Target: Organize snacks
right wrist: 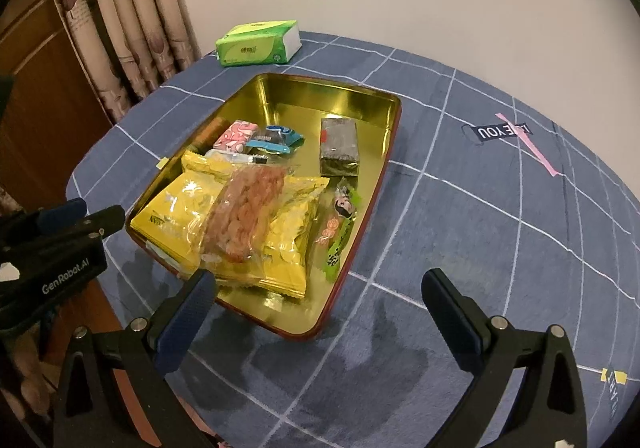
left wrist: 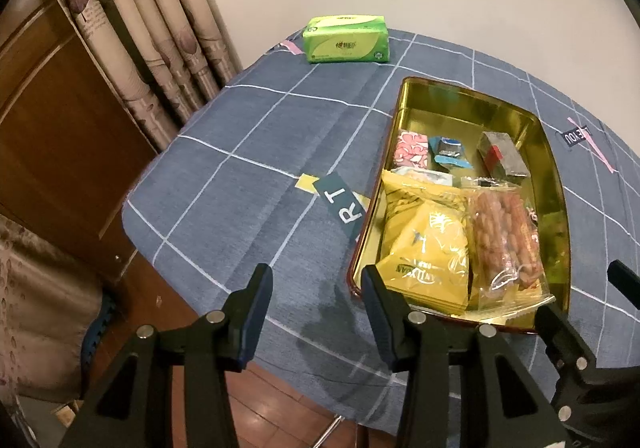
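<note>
Tin (right wrist: 362, 98) holding yellow packets (right wrist: 276, 244), clear sausage bag (right wrist: 248, 212), small snacks, both hand-held grippers (left wrist: 316, 288) (right wrist: 316, 300) wide, empty

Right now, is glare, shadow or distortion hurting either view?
Left wrist: warm dim light, fisheye bends the tablecloth grid, glare on the tin wall. Right wrist: the same bending, gripper shadows on the cloth, shine on the yellow packet.

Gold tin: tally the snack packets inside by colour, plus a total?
In the gold tin, from the right wrist view:
Yellow packets: 2
Clear bag of reddish snacks: 1
Pink-and-white packet: 1
Blue packet: 1
Dark grey-green block: 1
Green stick packet: 1
Small clear-white packet: 1
Total: 8. More may be hidden beneath the pile.
</note>
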Tool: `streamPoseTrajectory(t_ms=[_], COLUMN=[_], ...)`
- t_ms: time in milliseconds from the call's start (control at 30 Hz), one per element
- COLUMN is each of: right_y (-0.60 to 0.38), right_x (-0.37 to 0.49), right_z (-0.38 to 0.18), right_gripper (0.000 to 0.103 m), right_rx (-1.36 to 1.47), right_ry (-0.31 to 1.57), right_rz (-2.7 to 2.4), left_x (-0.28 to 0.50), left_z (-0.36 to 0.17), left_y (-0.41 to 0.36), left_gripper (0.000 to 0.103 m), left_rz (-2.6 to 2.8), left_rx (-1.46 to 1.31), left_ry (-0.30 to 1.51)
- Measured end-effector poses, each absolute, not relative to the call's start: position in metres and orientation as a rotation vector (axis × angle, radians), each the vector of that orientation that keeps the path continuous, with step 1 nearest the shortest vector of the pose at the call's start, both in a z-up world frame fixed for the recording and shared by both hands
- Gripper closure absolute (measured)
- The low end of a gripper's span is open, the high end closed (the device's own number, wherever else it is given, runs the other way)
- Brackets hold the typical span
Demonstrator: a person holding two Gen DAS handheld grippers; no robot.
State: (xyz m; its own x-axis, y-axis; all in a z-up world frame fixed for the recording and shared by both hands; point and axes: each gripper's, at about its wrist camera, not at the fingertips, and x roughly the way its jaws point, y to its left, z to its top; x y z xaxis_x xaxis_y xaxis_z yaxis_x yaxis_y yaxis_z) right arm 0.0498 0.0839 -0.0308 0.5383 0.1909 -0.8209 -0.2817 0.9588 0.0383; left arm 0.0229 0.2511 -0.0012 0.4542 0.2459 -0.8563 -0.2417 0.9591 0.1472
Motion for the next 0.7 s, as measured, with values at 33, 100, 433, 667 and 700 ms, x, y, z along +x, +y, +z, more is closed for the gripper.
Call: streamPoseTrajectory(t_ms=[33,100,433,667,700], right_y=[0.0843,0.0854,0.0854,0.0858,0.0858], right_x=[0.0498,0.0493,0.0490,0.0494,0.0495], right_z=[-0.0312,-0.0322,-0.0346,-0.0381,-0.0382], right_gripper=[0.001,0.001,0.001,0.001,0.001], right_rx=[-0.105,-0.114,-0.124,-0.119,-0.118], right_ry=[0.964,0.963,0.970,0.985,0.986], right_rz=[0.281,0.279,0.273,0.277,0.279], left_x=[0.0233,0.0233,0.0231,0.0236,0.0235], left_z=[-0.0016,-0.0020,-0.0038,-0.0048,-0.0050], left_y=[0.2511,0.2504,0.2499,0.2496,0.2495], left_gripper=[0.056,0.056,0.056,0.056,0.056], left_rz=[0.300,0.298,0.298,0.300,0.299], left_rx=[0.005,0.008,0.007,0.012,0.013], left_ry=[1.059,1.060,1.069,1.072,1.072])
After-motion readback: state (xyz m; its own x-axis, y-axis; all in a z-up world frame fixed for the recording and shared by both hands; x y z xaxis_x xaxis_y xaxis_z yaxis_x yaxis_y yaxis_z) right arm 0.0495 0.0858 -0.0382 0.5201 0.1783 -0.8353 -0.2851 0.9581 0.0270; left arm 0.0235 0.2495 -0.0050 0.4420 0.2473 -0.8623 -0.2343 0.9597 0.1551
